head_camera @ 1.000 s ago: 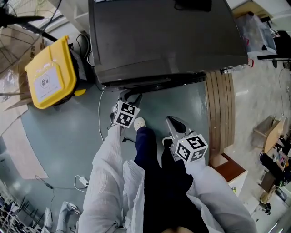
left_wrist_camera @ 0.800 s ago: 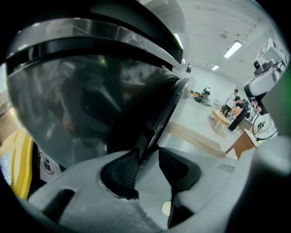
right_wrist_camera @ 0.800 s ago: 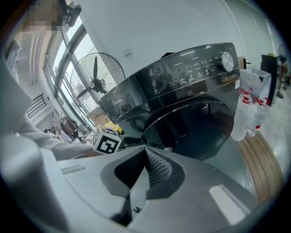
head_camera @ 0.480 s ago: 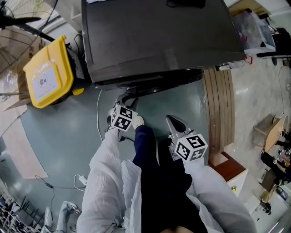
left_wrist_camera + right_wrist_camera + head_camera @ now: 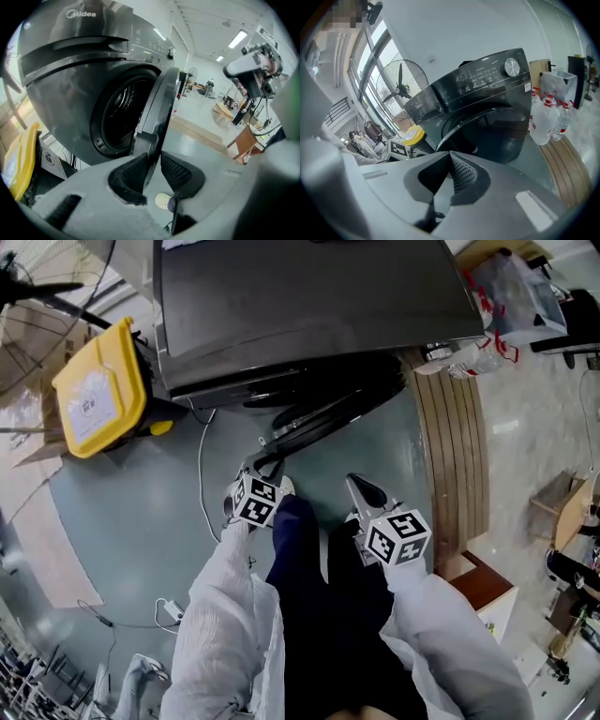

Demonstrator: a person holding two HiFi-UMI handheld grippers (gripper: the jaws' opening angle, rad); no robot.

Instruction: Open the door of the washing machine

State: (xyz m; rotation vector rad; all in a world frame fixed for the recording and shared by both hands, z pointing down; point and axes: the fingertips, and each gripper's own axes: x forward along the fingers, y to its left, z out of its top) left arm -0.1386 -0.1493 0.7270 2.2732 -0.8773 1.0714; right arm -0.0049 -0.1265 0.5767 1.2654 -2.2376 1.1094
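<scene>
Door [image 5: 157, 112] of dark washing machine [image 5: 309, 306] partly open, drum showing. Left gripper [image 5: 153, 165] tilted down, jaws just closed further, pinching door edge; right gripper [image 5: 451, 164] jaws together, empty.

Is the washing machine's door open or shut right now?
Partly open: the door stands out from the washing machine, baring the drum opening, with its edge pinched in the left tool.
</scene>
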